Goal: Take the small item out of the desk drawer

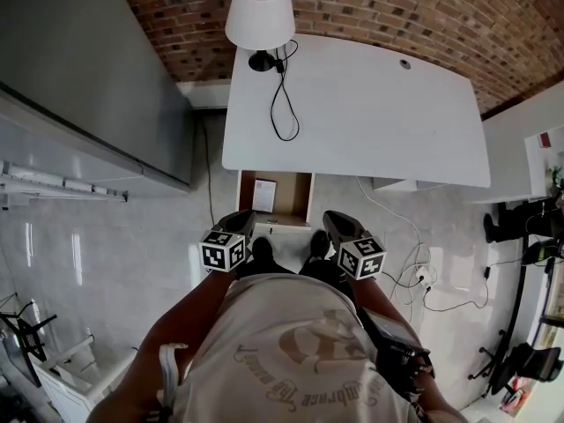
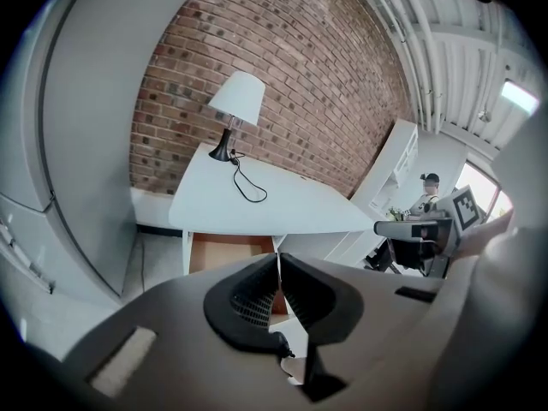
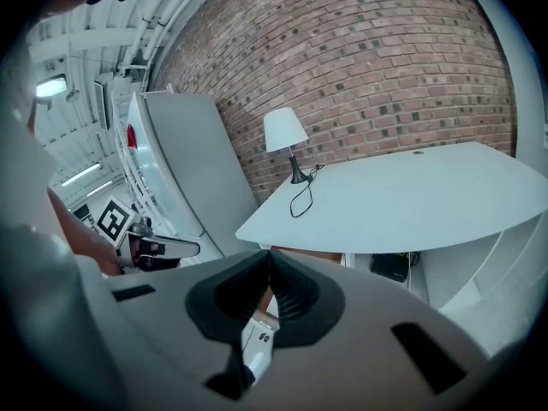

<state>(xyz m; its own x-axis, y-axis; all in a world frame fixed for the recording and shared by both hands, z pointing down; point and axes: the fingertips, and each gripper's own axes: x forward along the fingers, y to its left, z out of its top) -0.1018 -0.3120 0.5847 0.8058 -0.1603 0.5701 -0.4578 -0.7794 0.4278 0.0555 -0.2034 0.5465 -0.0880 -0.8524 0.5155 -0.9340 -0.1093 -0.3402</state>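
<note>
Under the white desk (image 1: 370, 122) a wooden drawer (image 1: 298, 197) stands pulled open toward me. A small pale flat item (image 1: 263, 192) lies in its left half. My left gripper (image 1: 244, 218) hovers just in front of the drawer's left corner, jaws shut and empty. Level with it, my right gripper (image 1: 334, 222) hangs off the drawer's right corner, its jaws also closed on nothing. In the left gripper view the shut left gripper (image 2: 279, 260) points at the drawer (image 2: 224, 252). From the right gripper view, the right gripper (image 3: 269, 254) covers most of the drawer opening.
A white-shaded lamp (image 1: 260, 14) with a black cable (image 1: 284, 104) stands on the desk's back left. A tall grey cabinet (image 1: 97, 77) borders the left. Loose cables (image 1: 414, 276) trail on the floor at right. A person (image 2: 425, 197) sits far off.
</note>
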